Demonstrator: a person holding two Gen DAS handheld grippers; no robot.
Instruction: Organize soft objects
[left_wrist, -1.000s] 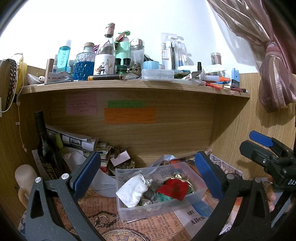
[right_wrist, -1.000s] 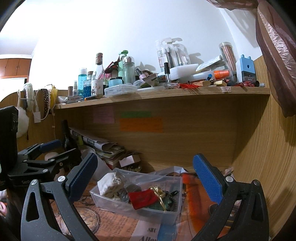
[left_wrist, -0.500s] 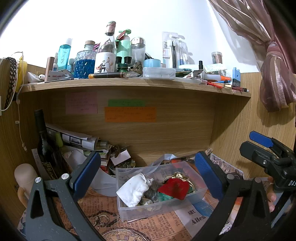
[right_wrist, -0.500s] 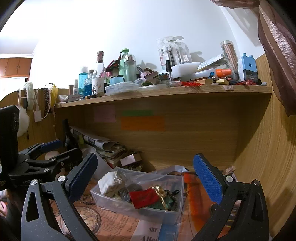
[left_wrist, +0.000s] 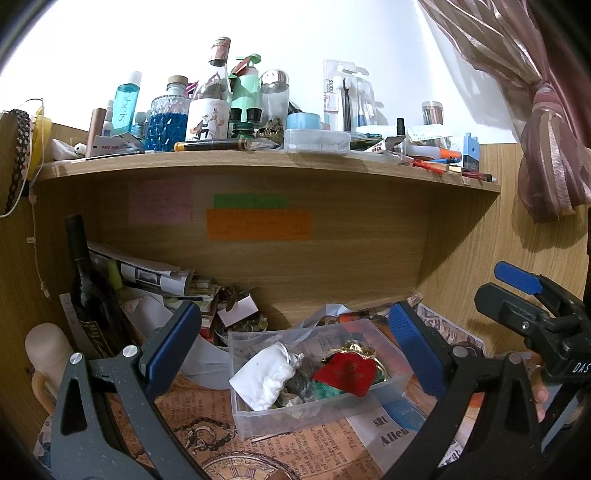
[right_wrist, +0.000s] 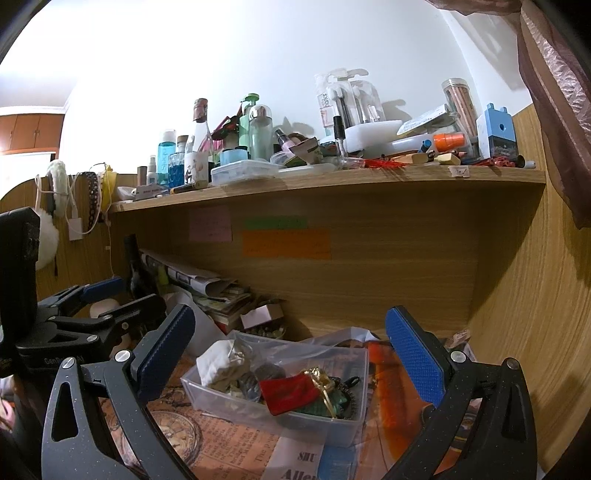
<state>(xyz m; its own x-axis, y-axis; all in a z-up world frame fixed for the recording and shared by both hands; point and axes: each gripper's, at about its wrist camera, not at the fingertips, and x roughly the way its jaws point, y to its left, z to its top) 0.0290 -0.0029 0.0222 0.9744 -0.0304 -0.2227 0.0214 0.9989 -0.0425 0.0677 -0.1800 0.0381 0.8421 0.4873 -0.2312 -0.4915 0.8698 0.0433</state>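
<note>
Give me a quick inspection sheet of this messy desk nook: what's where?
Surface: desk covered in printed paper.
Job's things: clear bin holding a white pouch, a red pouch and other small items.
Clutter: dark bottle and newspapers at back left; shelf crowded with bottles.
Grippers: left gripper and right gripper both open, empty, short of the bin.
Cables: white cord on the left wall.
Surroundings: sticky notes on the back panel; curtain at right.

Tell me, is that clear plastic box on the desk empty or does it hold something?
It holds things. The lidless clear plastic box contains a white cloth pouch, a red fabric pouch and other small items underneath that are too jumbled to identify.
</note>
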